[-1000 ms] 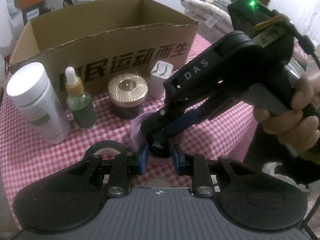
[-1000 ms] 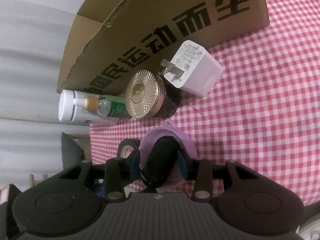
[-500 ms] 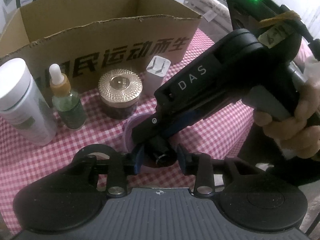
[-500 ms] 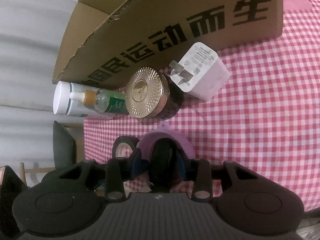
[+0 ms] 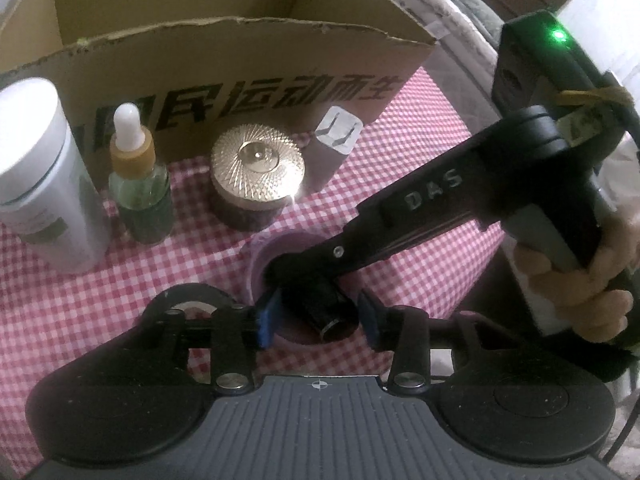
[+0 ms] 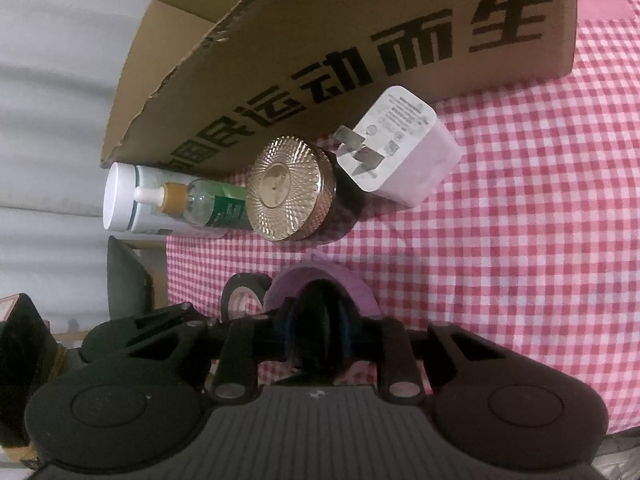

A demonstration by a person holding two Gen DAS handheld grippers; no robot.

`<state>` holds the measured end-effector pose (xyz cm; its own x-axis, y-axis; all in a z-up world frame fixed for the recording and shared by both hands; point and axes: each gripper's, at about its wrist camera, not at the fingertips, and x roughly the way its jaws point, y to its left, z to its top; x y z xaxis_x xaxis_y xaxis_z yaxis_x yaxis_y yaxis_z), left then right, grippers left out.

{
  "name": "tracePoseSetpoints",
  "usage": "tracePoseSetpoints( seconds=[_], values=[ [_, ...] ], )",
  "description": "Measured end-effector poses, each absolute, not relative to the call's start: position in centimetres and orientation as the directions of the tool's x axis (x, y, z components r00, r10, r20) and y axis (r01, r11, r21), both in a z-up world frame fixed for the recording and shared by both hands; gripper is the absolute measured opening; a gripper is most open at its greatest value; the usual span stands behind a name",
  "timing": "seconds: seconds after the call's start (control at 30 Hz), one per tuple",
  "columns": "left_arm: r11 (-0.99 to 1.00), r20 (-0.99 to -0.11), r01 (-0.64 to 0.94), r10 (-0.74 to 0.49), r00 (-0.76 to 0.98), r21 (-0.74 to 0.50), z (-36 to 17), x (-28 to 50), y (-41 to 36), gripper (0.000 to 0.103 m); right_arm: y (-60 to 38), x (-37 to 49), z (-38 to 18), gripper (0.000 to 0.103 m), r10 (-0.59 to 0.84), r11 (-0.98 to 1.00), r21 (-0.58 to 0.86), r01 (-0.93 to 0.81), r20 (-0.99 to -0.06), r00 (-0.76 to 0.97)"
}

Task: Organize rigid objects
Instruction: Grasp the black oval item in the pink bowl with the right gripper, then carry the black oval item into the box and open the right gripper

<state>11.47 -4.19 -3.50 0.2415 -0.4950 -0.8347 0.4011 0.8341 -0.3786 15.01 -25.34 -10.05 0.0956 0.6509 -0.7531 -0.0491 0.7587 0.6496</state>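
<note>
A black cylinder (image 5: 328,312) lies tilted in a purple cup (image 5: 276,252) on the checked cloth. My left gripper (image 5: 318,318) straddles the cylinder's near end; its jaws are opening and the blue pads stand clear of it. The right gripper's black body (image 5: 420,200) reaches in from the right, held by a hand (image 5: 576,300). In the right wrist view my right gripper (image 6: 318,334) is closing, with its pads against the black cylinder (image 6: 318,312) above the purple cup (image 6: 320,278).
An open cardboard box (image 5: 240,80) stands behind. Before it are a white bottle (image 5: 36,184), a dropper bottle (image 5: 138,188), a gold-lidded jar (image 5: 256,176) and a white charger (image 5: 334,152). A black tape roll (image 6: 242,300) lies left of the cup.
My left jaws, shut on the black cylinder a second ago, have spread off it. The right jaws have narrowed onto it. The left view has moved nearer the box.
</note>
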Motion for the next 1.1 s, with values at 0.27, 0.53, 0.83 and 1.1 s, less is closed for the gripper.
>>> tracePoseSetpoints(
  seconds=[0.27, 0.53, 0.83, 1.1],
  values=[
    [0.828, -0.835, 0.38, -0.51, 0.207, -0.412, -3.9, 12.0, -3.6, 0.049, -26.3, 15.0, -9.8, 0.021, 0.708, 0.706, 0.706, -0.054, -0.701, 0.085],
    [0.842, -0.842, 0.375, -0.489, 0.228, -0.388, -3.9, 11.9, -4.4, 0.048, -25.0, 14.8, -10.3, 0.021, 0.686, 0.727, 0.682, -0.083, -0.725, 0.057],
    [0.849, -0.83, 0.388, -0.481, 0.282, -0.36, -3.2, 10.9, -4.9, 0.048, -25.1, 13.5, -9.0, 0.018, 0.708, 0.706, 0.698, -0.125, -0.702, 0.077],
    [0.864, -0.793, 0.427, -0.449, 0.412, -0.267, 1.1, 8.7, -5.0, 0.048, -25.4, 11.9, -5.1, 0.017, 0.734, 0.679, 0.708, -0.194, -0.663, 0.145]
  ],
)
